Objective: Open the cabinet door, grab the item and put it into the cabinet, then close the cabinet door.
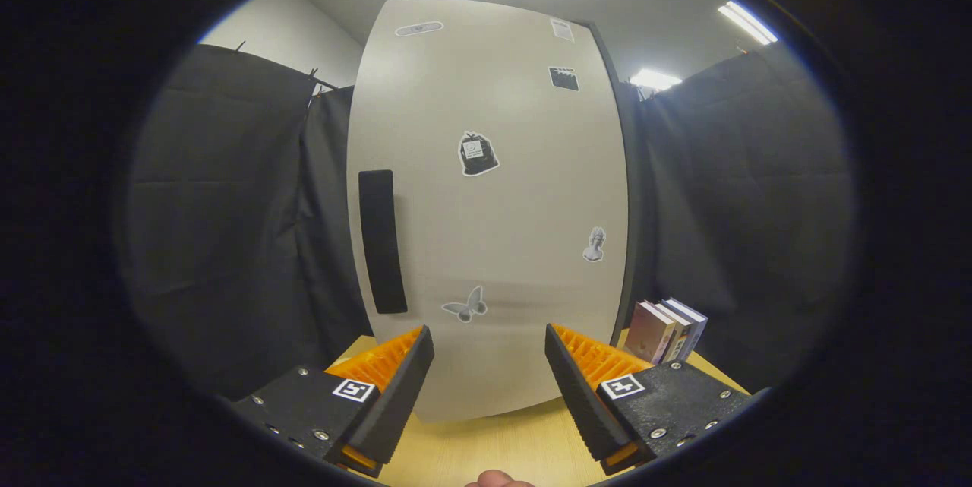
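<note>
The hand-held gripper (489, 346) hangs above a pale wooden tabletop (486, 449) with its fingers spread wide apart and nothing between them. A fingertip of the person's hand (497, 479) shows just behind the hand-held gripper, at the near edge of the tabletop.

Just ahead of the fingers stands the cabinet (486, 198), its light grey door (516, 259) closed and facing the hand-held gripper. A long dark vertical handle (382, 241) sits on the door, ahead of the left finger and above it. Several stickers dot the door: a butterfly sticker (465, 307) low down, just beyond the gap between the fingers, a bust sticker (595, 245) above the right finger, and a dark bag-shaped sticker (477, 154) higher, near the door's middle.

To the right of the right finger, beside the cabinet's lower corner, a small row of books (668, 330) stands upright on the tabletop, leaning slightly. Black cloth (228, 229) hangs on both sides behind the cabinet.
</note>
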The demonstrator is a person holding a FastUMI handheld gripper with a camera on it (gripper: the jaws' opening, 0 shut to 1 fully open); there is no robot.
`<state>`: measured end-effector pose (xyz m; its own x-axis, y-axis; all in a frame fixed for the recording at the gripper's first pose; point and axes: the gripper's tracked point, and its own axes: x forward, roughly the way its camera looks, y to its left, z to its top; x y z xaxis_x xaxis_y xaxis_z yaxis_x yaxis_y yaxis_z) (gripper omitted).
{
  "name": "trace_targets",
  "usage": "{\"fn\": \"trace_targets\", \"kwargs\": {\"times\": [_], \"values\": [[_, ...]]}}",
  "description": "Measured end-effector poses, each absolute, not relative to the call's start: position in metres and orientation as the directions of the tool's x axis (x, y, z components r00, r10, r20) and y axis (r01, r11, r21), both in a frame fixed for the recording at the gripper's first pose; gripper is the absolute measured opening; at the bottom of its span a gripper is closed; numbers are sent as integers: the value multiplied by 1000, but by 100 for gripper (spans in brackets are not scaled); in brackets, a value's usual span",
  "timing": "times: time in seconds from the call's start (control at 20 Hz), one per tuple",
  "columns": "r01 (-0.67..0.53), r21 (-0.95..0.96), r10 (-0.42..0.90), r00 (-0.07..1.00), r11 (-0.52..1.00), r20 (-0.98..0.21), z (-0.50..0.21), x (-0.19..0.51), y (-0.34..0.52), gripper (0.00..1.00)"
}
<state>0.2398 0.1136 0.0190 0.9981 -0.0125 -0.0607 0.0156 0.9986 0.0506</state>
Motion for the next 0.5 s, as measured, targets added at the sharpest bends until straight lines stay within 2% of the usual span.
{"fn": "trace_targets", "kwargs": {"times": [0.5], "values": [[8,52,-4,998,999,-67,19,242,118,92]]}}
